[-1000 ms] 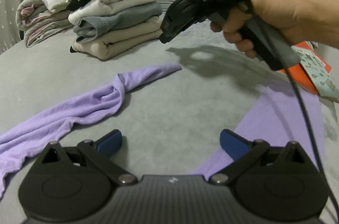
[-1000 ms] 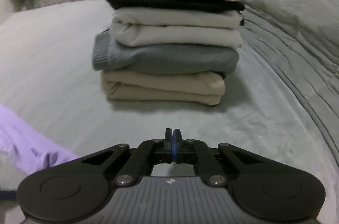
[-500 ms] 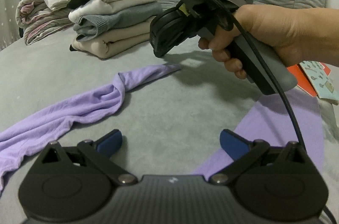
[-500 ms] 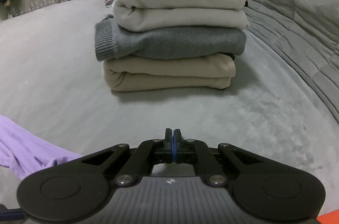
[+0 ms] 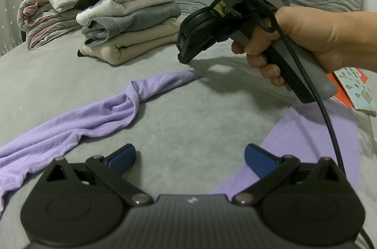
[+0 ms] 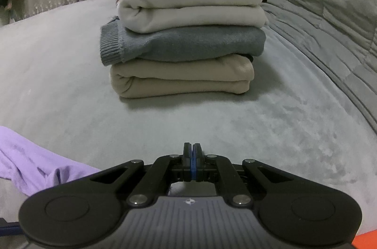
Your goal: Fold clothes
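Lilac jersey garment [image 5: 77,122] lying twisted on grey bed [image 5: 188,122], long axis running lower-left to upper-right | left tongs [image 5: 189,158] hovering apart, empty, just beside its wide end | right tongs [image 6: 192,152] pressed together, empty, nearing its narrow tip, pointing at folded stack [image 6: 186,37]

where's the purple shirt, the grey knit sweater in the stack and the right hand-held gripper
purple shirt [image 5: 101,117], left wrist view, on the twisted middle of the cloth
grey knit sweater [image 6: 188,46], right wrist view, on its folded front face
right hand-held gripper [image 6: 192,152], right wrist view, between its shut fingertips
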Tool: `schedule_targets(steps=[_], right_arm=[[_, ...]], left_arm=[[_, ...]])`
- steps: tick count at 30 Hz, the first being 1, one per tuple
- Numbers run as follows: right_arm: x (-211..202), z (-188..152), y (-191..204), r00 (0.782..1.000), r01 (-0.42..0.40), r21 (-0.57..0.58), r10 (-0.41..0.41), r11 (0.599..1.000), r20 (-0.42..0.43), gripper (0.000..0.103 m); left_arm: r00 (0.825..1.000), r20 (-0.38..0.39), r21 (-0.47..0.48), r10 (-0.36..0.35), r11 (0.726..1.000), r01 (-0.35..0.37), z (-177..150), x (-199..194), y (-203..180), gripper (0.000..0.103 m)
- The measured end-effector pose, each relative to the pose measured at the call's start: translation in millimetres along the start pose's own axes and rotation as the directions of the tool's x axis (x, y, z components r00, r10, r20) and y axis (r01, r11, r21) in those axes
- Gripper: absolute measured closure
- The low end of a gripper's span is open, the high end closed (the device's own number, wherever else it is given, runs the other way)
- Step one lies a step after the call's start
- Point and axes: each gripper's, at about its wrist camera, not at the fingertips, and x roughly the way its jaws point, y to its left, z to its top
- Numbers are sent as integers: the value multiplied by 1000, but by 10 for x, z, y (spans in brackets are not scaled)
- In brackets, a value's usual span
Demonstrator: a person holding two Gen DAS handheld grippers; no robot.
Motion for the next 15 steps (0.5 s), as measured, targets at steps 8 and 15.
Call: schedule_targets(steps=[8,15], right_arm=[[-30,54,-49,999,0,32,-1,999,34,99],[-121,110,-171,997,-31,68,26,997,79,99]], left_arm=[[1000,0,0,0,1000,0,0,0,-1,0],[1000,1,0,0,1000,0,-1,2,-1,0]])
